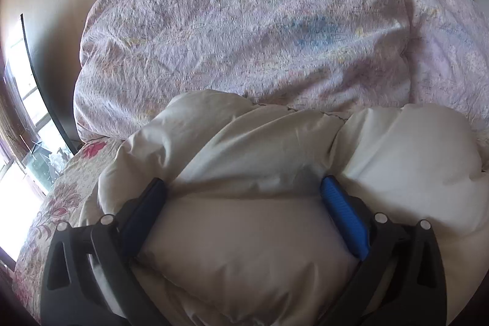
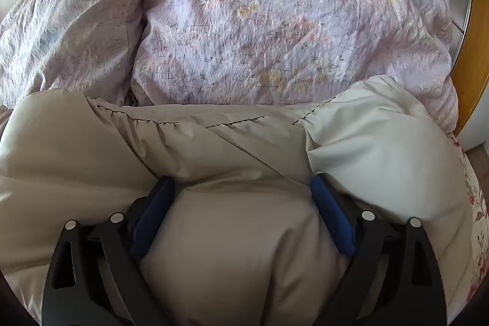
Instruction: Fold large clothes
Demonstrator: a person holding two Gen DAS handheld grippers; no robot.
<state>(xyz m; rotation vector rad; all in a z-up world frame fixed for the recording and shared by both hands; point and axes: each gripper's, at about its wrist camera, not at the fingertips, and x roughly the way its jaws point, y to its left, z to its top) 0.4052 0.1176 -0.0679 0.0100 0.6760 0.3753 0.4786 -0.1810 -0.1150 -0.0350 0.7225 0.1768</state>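
Note:
A puffy cream-white padded garment [image 1: 244, 148] lies bunched on the bed in front of a big lilac duvet. My left gripper [image 1: 243, 188] has its blue-padded fingers [image 1: 342, 210] spread wide, with a thick fold of the garment bulging between them and pressed against both pads. In the right wrist view the same garment [image 2: 214, 136] fills the lower half, with a stitched seam across it. My right gripper [image 2: 243, 185] likewise holds a thick puffed fold between its blue pads [image 2: 331, 216].
A crumpled lilac floral duvet [image 1: 244, 29] is heaped behind the garment and also shows in the right wrist view [image 2: 275, 20]. A flowered bedsheet [image 1: 61, 203] shows at left. A window [image 1: 21, 100] is far left. Wooden furniture [image 2: 470, 51] stands at right.

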